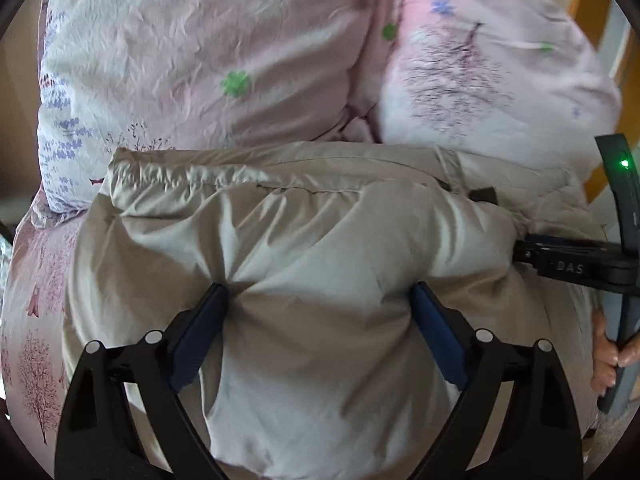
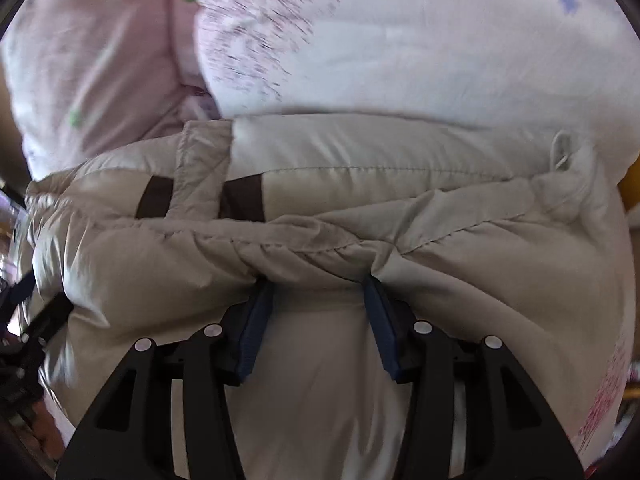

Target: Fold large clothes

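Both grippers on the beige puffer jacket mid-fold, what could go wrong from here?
1. Left gripper stands wide with its pads only denting the jacket; the puffy fill may slide free.
2. Right gripper pinches one gathered ridge at the seam; slick fabric could pull out.
3. The floral bedding touches the jacket's far edge and could get dragged.

A bed [image 1: 36, 264] covered in a pink tree-print sheet was seen as the support. Two pillows were laid on it at the far side: a pink one [image 1: 208, 60] with green flowers, and a paler one [image 1: 492, 76] just beside it. A beige puffer jacket [image 1: 320, 240] was spread on the sheet, its far edge against both pillows.
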